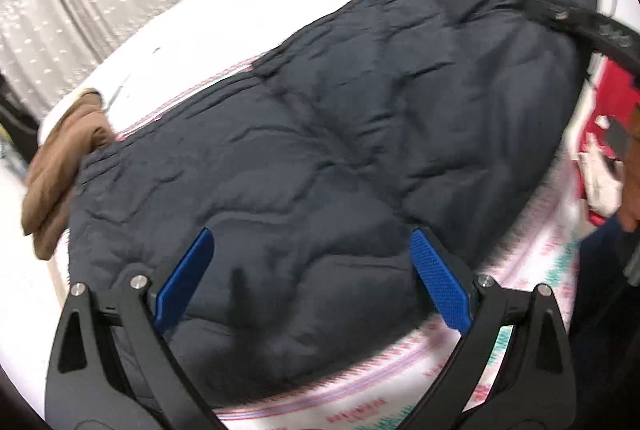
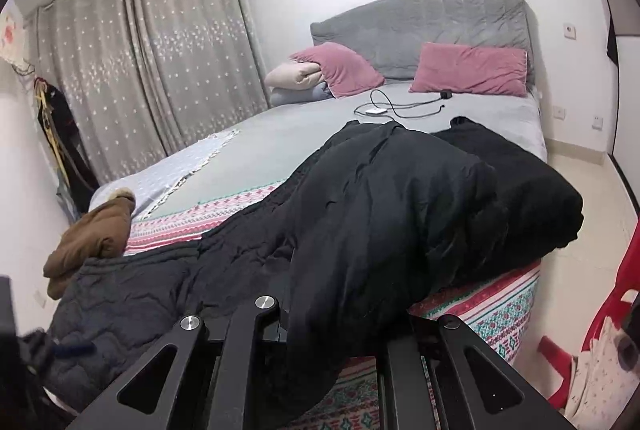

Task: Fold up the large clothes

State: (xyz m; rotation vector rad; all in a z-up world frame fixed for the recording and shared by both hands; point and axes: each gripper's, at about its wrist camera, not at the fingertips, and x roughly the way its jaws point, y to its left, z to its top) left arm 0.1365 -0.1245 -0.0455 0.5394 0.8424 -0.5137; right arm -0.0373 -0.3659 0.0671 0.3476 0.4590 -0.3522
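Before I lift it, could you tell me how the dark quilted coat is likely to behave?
The coat will probably flop and sag, since it drapes over the bed edge in soft folds. Its puffy quilting suggests it is light for its bulk. The smooth shell may slip between the left gripper's open fingers.

Matt quilted cloth coat; textured blue pads.

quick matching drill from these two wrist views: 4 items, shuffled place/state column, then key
Items:
1. dark coat
2. brown garment
3. white charger
4. left gripper

Places/states:
A. heaped at the bed's near left corner
B. on the grey sheet, near the pink pillows
C. jaws open above quilted fabric
D. spread across the foot of the bed, part lifted at the right gripper

Pairs: 1-D, 2-A, 3-B, 4-C
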